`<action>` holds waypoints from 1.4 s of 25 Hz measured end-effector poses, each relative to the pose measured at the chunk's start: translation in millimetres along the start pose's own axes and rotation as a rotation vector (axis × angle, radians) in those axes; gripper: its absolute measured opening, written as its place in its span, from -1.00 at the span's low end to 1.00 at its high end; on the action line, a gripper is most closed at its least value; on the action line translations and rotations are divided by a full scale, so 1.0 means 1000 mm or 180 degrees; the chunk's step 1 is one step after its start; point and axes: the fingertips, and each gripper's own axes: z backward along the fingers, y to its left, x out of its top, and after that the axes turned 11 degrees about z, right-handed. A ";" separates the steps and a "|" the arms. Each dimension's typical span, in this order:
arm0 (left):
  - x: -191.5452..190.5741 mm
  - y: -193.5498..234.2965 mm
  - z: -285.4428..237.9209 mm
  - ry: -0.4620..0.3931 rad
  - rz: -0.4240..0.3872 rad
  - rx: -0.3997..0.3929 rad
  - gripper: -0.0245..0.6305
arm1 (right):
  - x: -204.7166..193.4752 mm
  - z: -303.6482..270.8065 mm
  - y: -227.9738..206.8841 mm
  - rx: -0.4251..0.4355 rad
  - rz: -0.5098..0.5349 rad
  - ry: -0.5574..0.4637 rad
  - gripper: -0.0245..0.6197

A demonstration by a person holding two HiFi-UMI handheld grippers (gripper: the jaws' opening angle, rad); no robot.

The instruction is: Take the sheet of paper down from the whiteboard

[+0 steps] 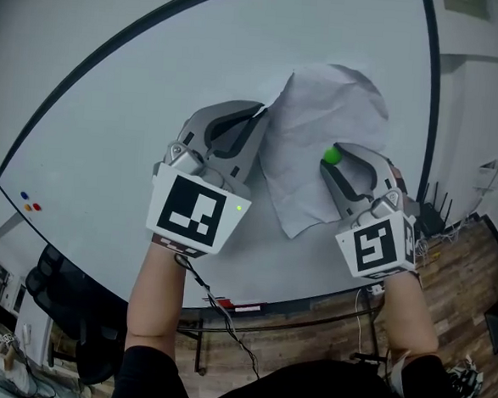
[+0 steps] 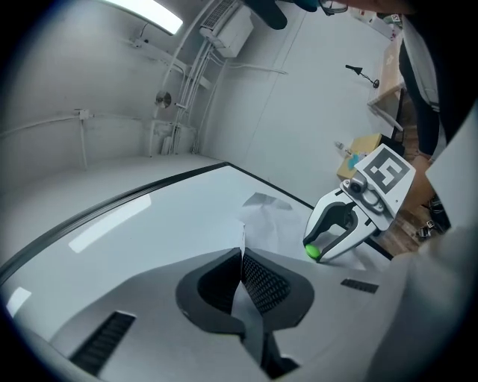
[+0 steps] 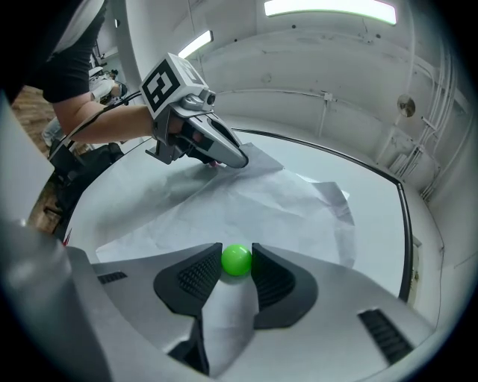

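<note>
left hand-held gripper [image 2: 242, 267] pinching one paper sheet [image 1: 323, 114], right hand-held gripper [image 3: 237, 262] clasping one green ball [image 1: 331, 155]

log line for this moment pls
left gripper: shut on edge of crumpled white paper sheet | right gripper: shut on round green magnet | sheet: against white whiteboard

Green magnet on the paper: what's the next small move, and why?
Probably pull the magnet straight off the whiteboard with the right gripper. Its pads look closed on the magnet, which pins the paper, and the left gripper is shut on the paper's edge, so the sheet should come free in its hold.
</note>
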 end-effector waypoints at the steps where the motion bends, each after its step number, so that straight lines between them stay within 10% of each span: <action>1: -0.003 0.002 0.000 0.0009 0.0023 0.0004 -0.88 | 0.001 -0.001 0.001 0.0010 0.0002 0.0006 -0.51; 19: -0.023 -0.003 0.020 0.0247 -0.0228 0.0197 -0.89 | 0.026 0.050 -0.022 -0.0101 -0.0084 -0.0337 -0.52; 25: -0.036 -0.014 0.034 0.0223 -0.0042 0.0207 -0.89 | 0.013 0.063 -0.041 -0.0330 -0.0716 -0.0416 -0.52; 35: -0.057 -0.037 0.082 0.0297 0.0204 0.0298 -0.89 | -0.005 0.059 -0.036 -0.0240 -0.0784 -0.0436 -0.52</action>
